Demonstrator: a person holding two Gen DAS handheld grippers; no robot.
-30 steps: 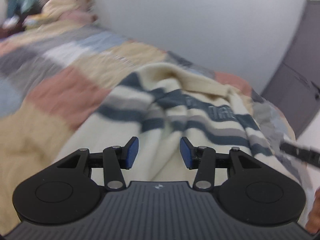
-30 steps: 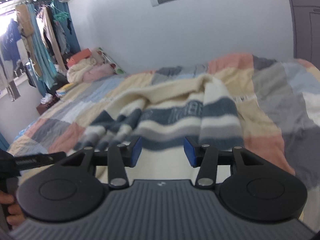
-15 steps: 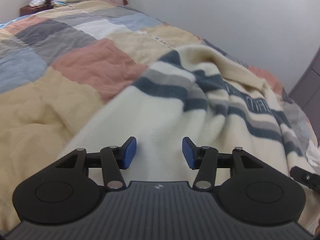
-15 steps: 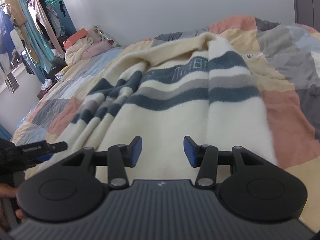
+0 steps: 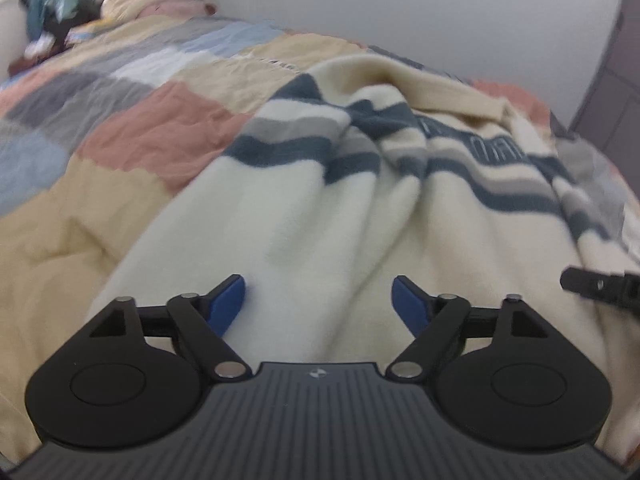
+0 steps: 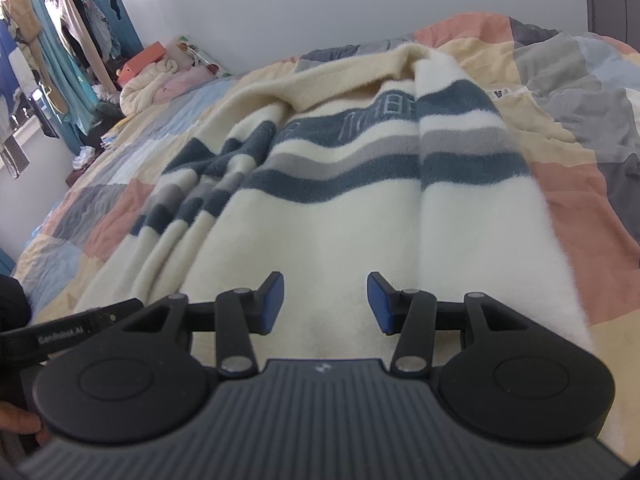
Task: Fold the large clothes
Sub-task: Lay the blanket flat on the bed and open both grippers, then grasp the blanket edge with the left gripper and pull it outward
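A large cream sweater (image 5: 320, 208) with dark blue and grey stripes lies rumpled on a patchwork bed (image 5: 152, 132). Its plain cream hem end is nearest both cameras. My left gripper (image 5: 319, 300) hovers over that near end on the left side; its jaws are opening wide and nothing is between the blue pads. My right gripper (image 6: 326, 304) hangs over the same sweater (image 6: 340, 208) to the right, jaws apart and empty, just above the fabric. The tip of the right gripper shows at the left wrist view's right edge.
The quilt (image 6: 580, 128) of peach, grey, blue and yellow squares spreads around the sweater. Folded bedding and an orange box (image 6: 152, 76) are piled at the far corner by the wall. Clothes hang on a rack (image 6: 60, 40) at far left. A hand (image 6: 20, 420) holds the other tool.
Both grippers have sunk closer to the sweater's near end. The left jaws have spread much wider. The right jaws keep the same gap.
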